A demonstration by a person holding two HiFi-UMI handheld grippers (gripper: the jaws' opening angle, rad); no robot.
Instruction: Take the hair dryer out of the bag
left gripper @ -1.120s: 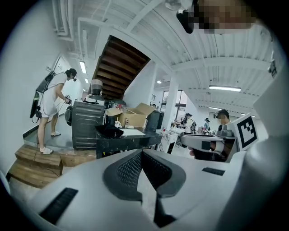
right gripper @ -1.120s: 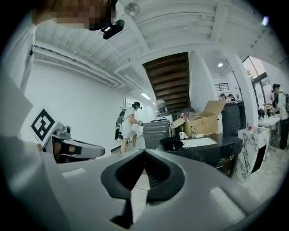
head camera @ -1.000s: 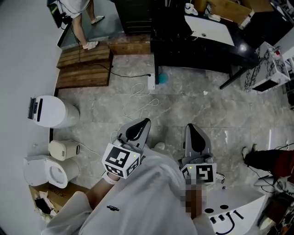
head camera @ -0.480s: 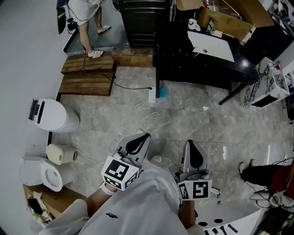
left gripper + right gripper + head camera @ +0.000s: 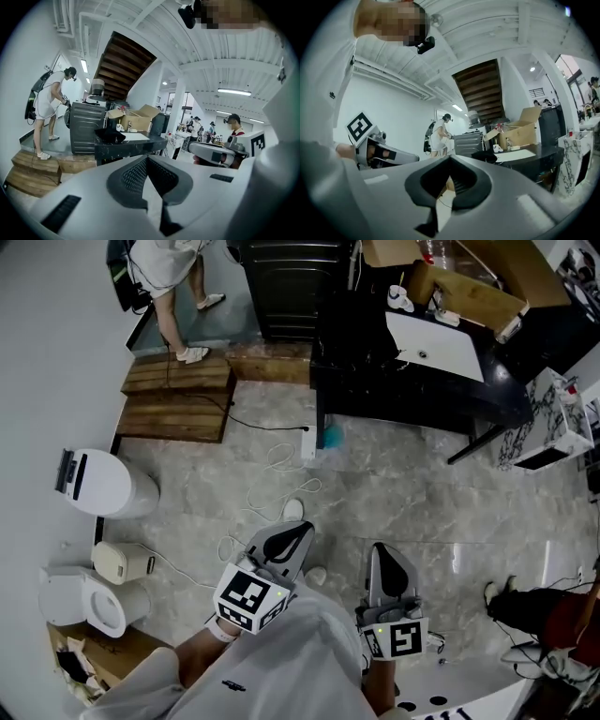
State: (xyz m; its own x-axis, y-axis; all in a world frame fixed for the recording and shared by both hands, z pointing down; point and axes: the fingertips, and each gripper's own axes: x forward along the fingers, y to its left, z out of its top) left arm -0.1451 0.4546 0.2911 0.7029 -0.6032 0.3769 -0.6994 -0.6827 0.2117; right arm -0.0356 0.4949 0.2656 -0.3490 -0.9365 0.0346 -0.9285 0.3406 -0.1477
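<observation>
Left gripper [image 5: 294, 532] and right gripper [image 5: 381, 554] are both closed and empty. Hair dryer not visible. Dark lump [image 5: 112, 136], possibly the bag, sits on the black bench [image 5: 375, 367], well ahead across the floor. Right gripper looks marginally nearer.

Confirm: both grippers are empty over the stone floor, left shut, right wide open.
The right gripper is not open: the right gripper view shows its jaws together. The rest stands: both empty over the stone floor, left gripper shut.
</observation>
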